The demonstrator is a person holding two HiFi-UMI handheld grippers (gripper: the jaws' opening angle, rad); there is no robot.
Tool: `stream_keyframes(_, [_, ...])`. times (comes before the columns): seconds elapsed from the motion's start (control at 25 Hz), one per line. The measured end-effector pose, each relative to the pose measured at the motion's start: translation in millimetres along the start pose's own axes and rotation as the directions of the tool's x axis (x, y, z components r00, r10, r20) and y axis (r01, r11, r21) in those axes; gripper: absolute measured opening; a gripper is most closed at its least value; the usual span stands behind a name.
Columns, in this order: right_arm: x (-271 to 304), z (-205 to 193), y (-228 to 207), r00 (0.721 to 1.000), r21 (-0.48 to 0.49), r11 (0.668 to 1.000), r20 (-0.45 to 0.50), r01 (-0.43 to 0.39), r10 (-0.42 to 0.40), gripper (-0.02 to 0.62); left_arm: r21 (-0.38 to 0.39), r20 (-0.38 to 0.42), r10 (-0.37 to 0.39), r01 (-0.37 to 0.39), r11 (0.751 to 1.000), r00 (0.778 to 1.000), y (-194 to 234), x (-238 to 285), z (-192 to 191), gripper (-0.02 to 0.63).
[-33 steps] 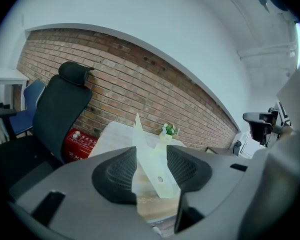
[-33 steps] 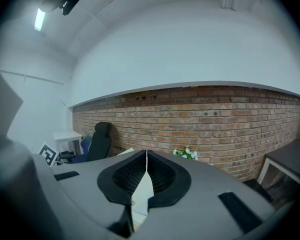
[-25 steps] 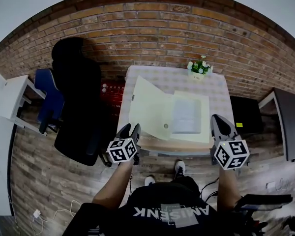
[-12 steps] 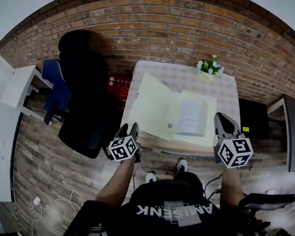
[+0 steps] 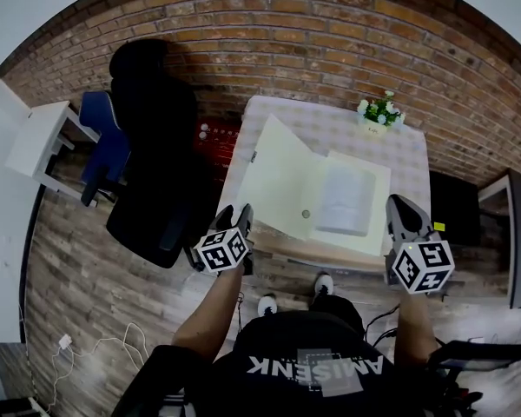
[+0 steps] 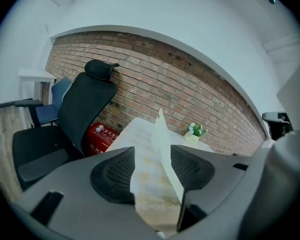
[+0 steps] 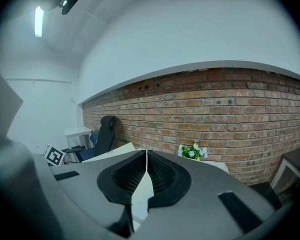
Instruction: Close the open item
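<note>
An open cream folder (image 5: 282,176) lies mid-frame on the counter (image 5: 330,120), its left cover tilted up. The left tongs (image 5: 234,215), lower left, are opening, and the cover's edge shows in their gap, unpinched. The right tongs (image 5: 404,211), lower right, are closed and empty.

folder (image 5: 286,176) 1 | grippers (image 5: 234,215) (image 5: 405,212) 2 | chairs (image 5: 152,146) (image 5: 100,142) 2 | flowerpot (image 5: 380,112) 1 | table (image 5: 330,122) 1

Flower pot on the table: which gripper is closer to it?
Right. The right gripper, shut, hangs at the table's near right edge, on the flower pot's side. The left gripper, jaws opening, gripping nothing, is at the near left corner, diagonally across.
</note>
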State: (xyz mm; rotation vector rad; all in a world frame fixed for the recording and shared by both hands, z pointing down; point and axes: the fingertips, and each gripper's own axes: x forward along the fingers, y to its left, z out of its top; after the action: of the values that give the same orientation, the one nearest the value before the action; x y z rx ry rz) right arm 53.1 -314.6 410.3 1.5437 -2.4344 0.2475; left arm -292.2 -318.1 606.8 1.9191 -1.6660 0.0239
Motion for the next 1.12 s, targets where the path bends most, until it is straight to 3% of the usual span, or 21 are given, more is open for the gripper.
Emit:
stream_keyframes(0.12, [-3, -3, -1, 1.0, 0.005, 1.0, -0.002, 0.005, -0.005, 0.041, -0.027, -0.036, -0.02, 0.019, 0.999, 0.999, -4, 8, -6, 0.228])
stream_keyframes(0.28, [-10, -7, -8, 1.0, 0.016, 1.0, -0.004, 0.02, -0.02, 0.041, -0.038, -0.055, -0.027, 0.024, 0.999, 0.998, -10, 12, -13, 0.063])
stream_keyframes(0.32, [-12, -8, -10, 1.0, 0.018, 1.0, -0.004, 0.026, -0.026, 0.041, -0.042, -0.057, -0.025, 0.023, 0.999, 0.998, -11, 13, -14, 0.051])
stream_keyframes(0.44, [-19, -8, -18, 0.999, 0.027, 0.999, -0.001, 0.042, -0.042, 0.041, -0.042, -0.044, -0.046, 0.044, 0.998, 0.998, -20, 15, -9, 0.04])
stream_keyframes(0.76, [-37, -16, -51, 0.995, 0.074, 0.993, 0.004, 0.097, -0.098, 0.041, 0.058, -0.016, -0.153, 0.154, 0.986, 0.988, -79, 7, 3, 0.031])
stream_keyframes(0.92, [-45, -21, -61, 0.993, 0.091, 0.989, 0.004, 0.116, -0.117, 0.041, 0.138, 0.016, -0.224, 0.22, 0.966, 0.974, -121, 1, 3, 0.032])
stream_keyframes(1.12, [-55, -31, -75, 0.99, 0.111, 0.984, -0.006, 0.14, -0.141, 0.041, 0.254, -0.017, -0.303, 0.297, 0.921, 0.953, -168, 3, -7, 0.033])
